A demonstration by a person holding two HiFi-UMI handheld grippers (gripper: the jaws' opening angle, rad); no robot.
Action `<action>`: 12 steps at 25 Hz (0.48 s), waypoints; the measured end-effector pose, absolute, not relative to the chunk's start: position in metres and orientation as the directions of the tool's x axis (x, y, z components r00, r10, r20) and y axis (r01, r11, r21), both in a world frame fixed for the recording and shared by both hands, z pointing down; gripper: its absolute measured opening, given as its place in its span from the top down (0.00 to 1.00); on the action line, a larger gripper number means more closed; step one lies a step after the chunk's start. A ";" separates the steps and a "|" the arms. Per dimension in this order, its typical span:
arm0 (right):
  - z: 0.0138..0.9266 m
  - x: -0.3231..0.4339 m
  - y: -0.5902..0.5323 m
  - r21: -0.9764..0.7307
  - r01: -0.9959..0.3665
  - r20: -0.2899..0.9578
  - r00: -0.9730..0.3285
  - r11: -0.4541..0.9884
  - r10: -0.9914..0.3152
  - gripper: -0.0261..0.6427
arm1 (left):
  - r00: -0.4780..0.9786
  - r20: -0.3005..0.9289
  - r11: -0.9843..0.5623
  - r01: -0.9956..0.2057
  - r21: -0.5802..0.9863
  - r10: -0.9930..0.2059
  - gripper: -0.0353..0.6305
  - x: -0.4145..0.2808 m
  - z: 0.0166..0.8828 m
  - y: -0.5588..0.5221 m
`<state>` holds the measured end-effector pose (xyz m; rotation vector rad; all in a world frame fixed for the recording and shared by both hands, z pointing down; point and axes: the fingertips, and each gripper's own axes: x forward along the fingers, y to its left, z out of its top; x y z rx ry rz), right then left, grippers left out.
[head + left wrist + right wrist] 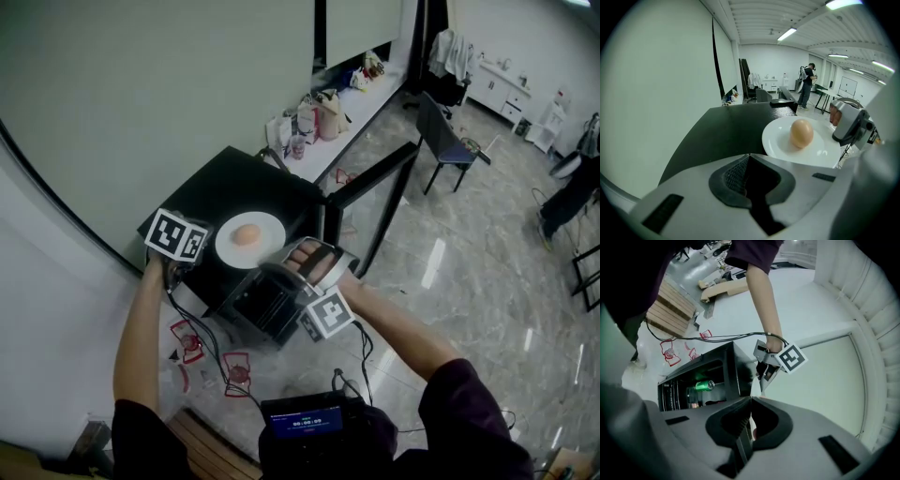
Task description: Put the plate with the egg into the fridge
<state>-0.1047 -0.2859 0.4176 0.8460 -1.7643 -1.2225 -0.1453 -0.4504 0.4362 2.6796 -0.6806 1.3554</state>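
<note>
A white plate [228,253] with a brown egg [247,235] lies on top of the black mini fridge [220,187]. My right gripper [281,265] is at the plate's near right rim, shut on it. In the right gripper view the plate [755,386] shows edge-on and runs in between the closed jaws of the right gripper [751,399]. My left gripper [195,255] rests over the fridge top just left of the plate, shut and empty. From the left gripper [750,155] I see the egg [801,133] on the plate [780,140] ahead to the right.
The fridge's glass door [375,187] stands open to the right. Inside the fridge [726,376] lies a green can [705,385]. Bags [314,117] sit on a ledge behind, with a chair [445,141] beyond. Cables and red floor marks [211,361] lie in front.
</note>
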 end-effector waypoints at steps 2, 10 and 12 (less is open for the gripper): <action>0.427 -0.110 -0.279 0.954 -0.026 0.254 -0.459 0.299 -0.851 0.94 | 0.514 0.783 -0.904 -0.406 -0.138 -0.350 0.93 -0.145 0.436 -0.448; 0.443 -0.102 -0.282 0.951 -0.023 0.276 -0.389 0.309 -0.879 0.93 | 0.501 0.795 -0.914 -0.375 -0.157 -0.342 0.93 -0.139 0.435 -0.434; 0.443 -0.095 -0.287 0.954 -0.040 0.265 -0.357 0.298 -0.896 0.90 | 0.500 0.796 -0.915 -0.372 -0.158 -0.341 0.93 -0.139 0.435 -0.433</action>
